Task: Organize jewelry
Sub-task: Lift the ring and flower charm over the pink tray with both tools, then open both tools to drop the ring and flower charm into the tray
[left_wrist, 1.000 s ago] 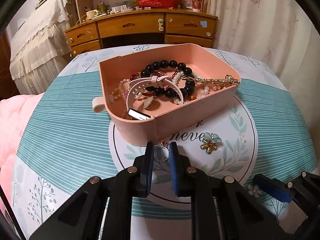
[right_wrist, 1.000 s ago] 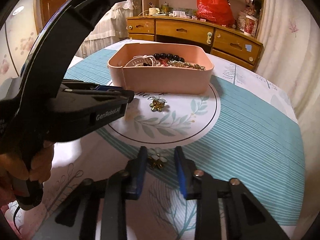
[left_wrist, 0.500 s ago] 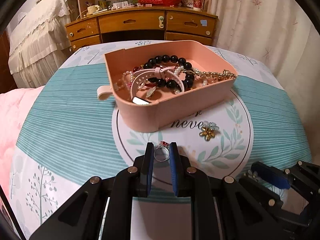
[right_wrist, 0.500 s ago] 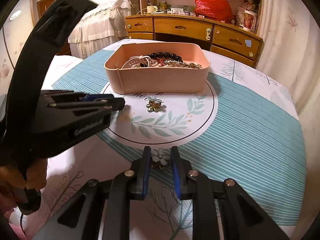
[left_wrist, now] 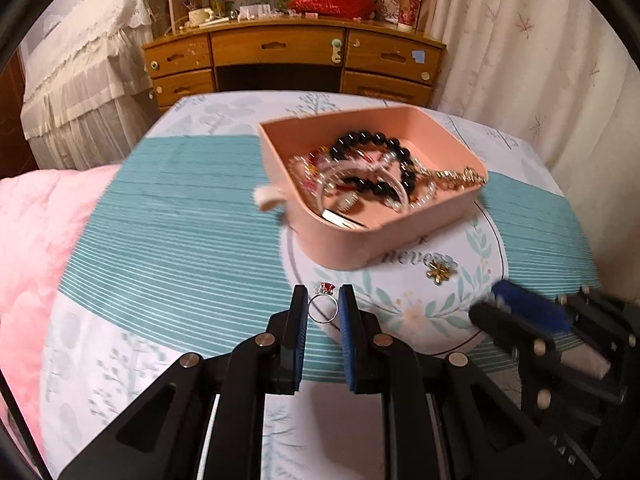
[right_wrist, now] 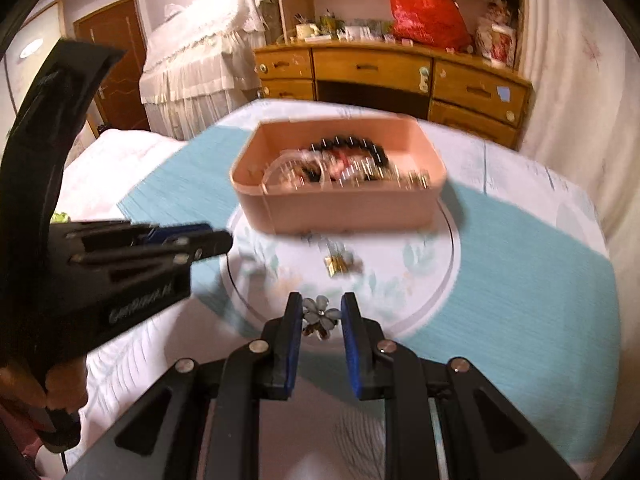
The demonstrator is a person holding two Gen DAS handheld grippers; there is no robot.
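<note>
My left gripper (left_wrist: 323, 307) is shut on a silver ring with a red stone (left_wrist: 323, 305) and holds it above the tablecloth, in front of the pink tray (left_wrist: 340, 246). The tray holds a black bead bracelet (left_wrist: 374, 148), a white watch strap, pearls and a gold chain. My right gripper (right_wrist: 321, 316) is shut on a grey flower brooch (right_wrist: 320, 314), lifted off the cloth. A second gold and pale flower brooch (left_wrist: 439, 269) lies on the cloth right of the tray; it also shows blurred in the right wrist view (right_wrist: 338, 264). The pink tray (right_wrist: 340, 212) stands beyond it.
The round table has a teal striped cloth (left_wrist: 180, 240). A pink blanket (left_wrist: 36, 232) lies at the left edge. A wooden desk (left_wrist: 292, 56) with a red bag stands behind, curtains at right. The left gripper body (right_wrist: 120, 264) fills the right wrist view's left side.
Both grippers have lifted and pulled back from the tray with their pieces held. The right gripper closed on the grey flower brooch and raised it off the cloth.
</note>
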